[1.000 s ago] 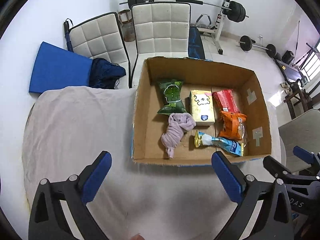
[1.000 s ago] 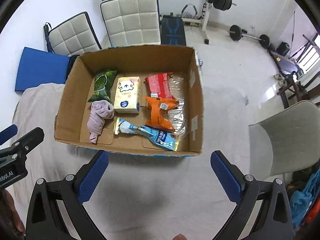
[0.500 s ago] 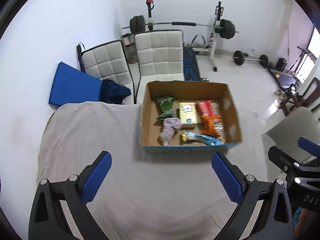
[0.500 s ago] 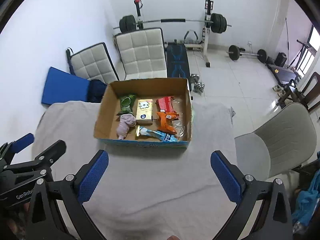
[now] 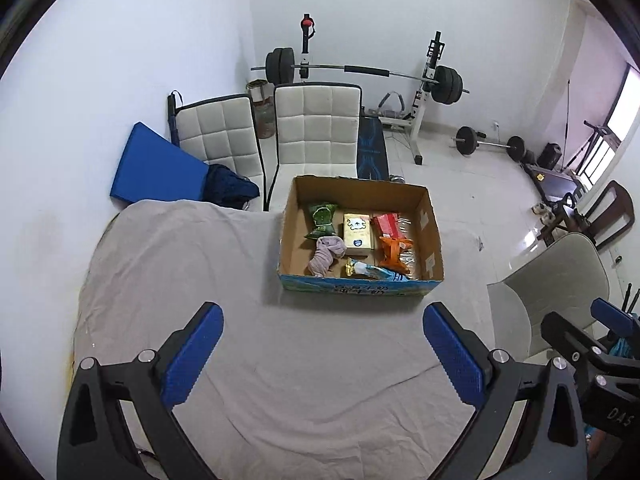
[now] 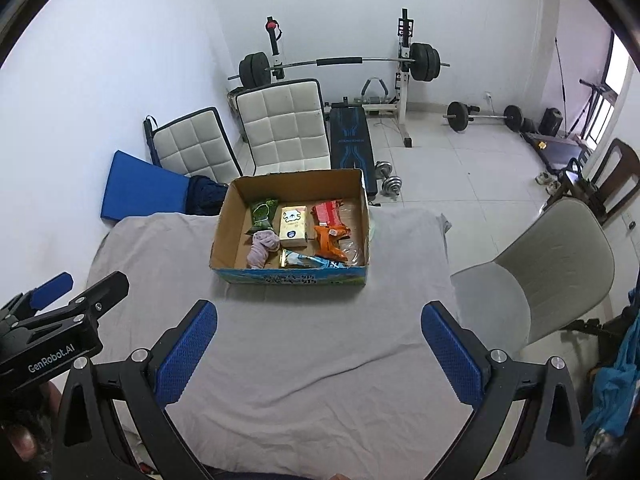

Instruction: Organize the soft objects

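An open cardboard box [image 5: 433, 236] [image 6: 224, 220] stands on the far part of the grey-clothed table [image 5: 180, 280] [image 6: 300, 340]. Inside lie a green packet [image 5: 321, 220] [image 6: 262, 214], a yellow tissue pack [image 5: 357, 230] [image 6: 293, 222], a red packet [image 5: 386, 224] [image 6: 328, 212], an orange packet [image 5: 394, 250] [image 6: 330, 240], a blue wrapper [image 5: 376, 272] [image 6: 308, 261] and a lilac cloth [image 5: 326, 254] [image 6: 262, 248]. My left gripper [image 5: 320, 356] is open and empty, well back from the box. My right gripper [image 6: 318, 354] is open and empty too.
Two white padded chairs [image 5: 316, 132] [image 6: 286, 128] and a blue mat [image 5: 156, 168] stand behind the table. A grey chair [image 6: 552, 260] [image 5: 556, 284] is at the right. A barbell rack [image 6: 340, 64] and weights are by the far wall.
Both grippers have pulled back and up from the box, which now looks much smaller and farther. Both stay open and empty. The items in the box have not moved.
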### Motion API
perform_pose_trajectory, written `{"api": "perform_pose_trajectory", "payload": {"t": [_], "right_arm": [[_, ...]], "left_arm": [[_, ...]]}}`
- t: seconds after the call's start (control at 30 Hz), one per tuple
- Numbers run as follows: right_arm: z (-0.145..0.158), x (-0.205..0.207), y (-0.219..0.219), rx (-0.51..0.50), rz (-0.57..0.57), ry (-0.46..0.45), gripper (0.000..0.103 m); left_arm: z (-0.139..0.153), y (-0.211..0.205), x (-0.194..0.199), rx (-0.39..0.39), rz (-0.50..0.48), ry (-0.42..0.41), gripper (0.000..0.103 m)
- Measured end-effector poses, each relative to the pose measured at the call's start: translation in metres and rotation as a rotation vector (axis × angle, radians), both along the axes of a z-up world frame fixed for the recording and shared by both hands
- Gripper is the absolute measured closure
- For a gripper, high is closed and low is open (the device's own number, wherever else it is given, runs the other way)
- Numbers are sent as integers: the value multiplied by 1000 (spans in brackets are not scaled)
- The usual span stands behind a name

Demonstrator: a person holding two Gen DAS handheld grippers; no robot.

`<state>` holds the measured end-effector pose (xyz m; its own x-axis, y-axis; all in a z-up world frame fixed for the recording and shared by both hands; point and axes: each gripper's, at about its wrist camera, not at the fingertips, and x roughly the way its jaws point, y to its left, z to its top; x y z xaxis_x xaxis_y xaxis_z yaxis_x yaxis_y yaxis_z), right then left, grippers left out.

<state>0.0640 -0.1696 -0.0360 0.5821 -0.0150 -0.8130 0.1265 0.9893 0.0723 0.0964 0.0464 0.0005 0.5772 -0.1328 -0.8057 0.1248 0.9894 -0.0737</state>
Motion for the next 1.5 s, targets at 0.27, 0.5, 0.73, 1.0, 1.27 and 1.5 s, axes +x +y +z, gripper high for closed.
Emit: {"api": "perform_pose_trajectory", "payload": {"t": [0.27, 0.5, 0.73, 1.0, 1.27, 1.5], "right_arm": [[17, -11, -7, -5, -29, -35, 0], [25, -2, -8, -39, -47, -65, 0], [23, 12, -4, -70, -44, -82, 0], [8, 32, -7, -86, -45, -59, 0], [7, 45, -8, -83, -41, -65, 0], [8, 51, -8, -82, -35, -64, 0]], "left_arm": [[13, 4, -13, 4, 17, -37, 0], [17, 4, -8, 9, 26, -72, 0], [15, 0, 6, 38, 35, -98, 0], [9, -3, 16, 57, 45, -94, 0], [6, -7, 23, 68, 50, -94, 0], [6, -8, 26, 67, 52, -94, 0]]}}
